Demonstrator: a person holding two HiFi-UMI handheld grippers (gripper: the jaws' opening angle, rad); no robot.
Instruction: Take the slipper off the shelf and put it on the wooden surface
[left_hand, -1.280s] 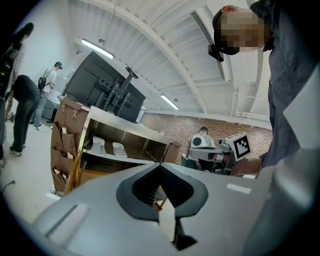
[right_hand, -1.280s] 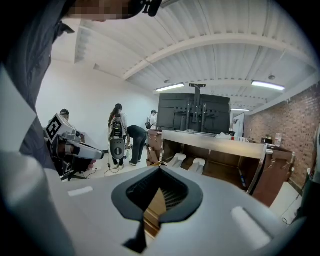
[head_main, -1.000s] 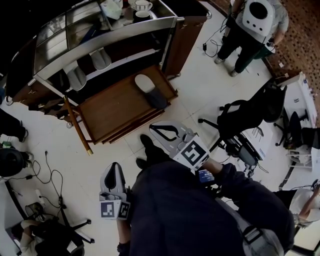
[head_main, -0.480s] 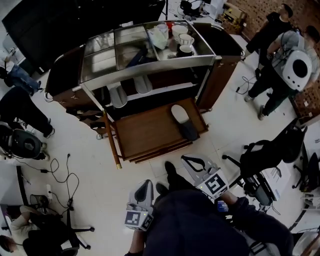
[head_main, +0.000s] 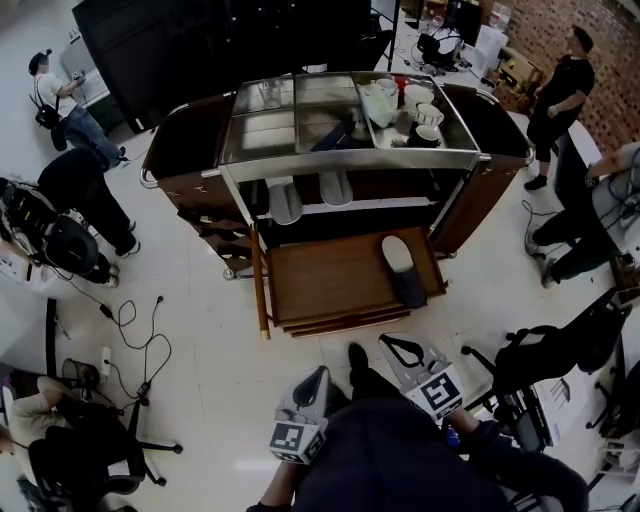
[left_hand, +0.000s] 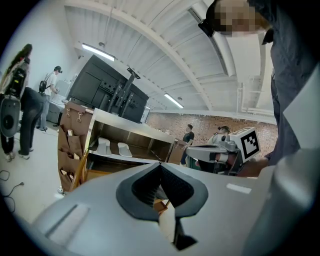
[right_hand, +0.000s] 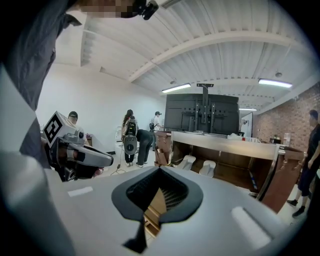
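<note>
Two pale slippers (head_main: 283, 200) (head_main: 335, 188) lie side by side on the cart's shelf (head_main: 390, 205). A third slipper (head_main: 402, 268), with a dark upper, rests at the right end of the pulled-out wooden surface (head_main: 330, 280). My left gripper (head_main: 318, 372) and right gripper (head_main: 395, 343) are held close to my body, well short of the cart. Both are shut with nothing between their fingers. In the left gripper view the left gripper (left_hand: 160, 165) faces the shelf slippers (left_hand: 103, 145) from afar. The right gripper (right_hand: 160, 170) sees the same pair (right_hand: 187, 162) in the right gripper view.
Cups (head_main: 420, 105) and a dark tool stand on the cart's steel top (head_main: 290, 120). Several people stand around the room. Office chairs (head_main: 540, 360) are at my right, and cables (head_main: 140, 330) with another chair (head_main: 90, 450) at my left. A black cabinet (head_main: 200, 40) stands behind the cart.
The view has swung so that the cart now sits centred and farther off. Both grippers stay shut near my body. The slipper on the wooden surface has not moved.
</note>
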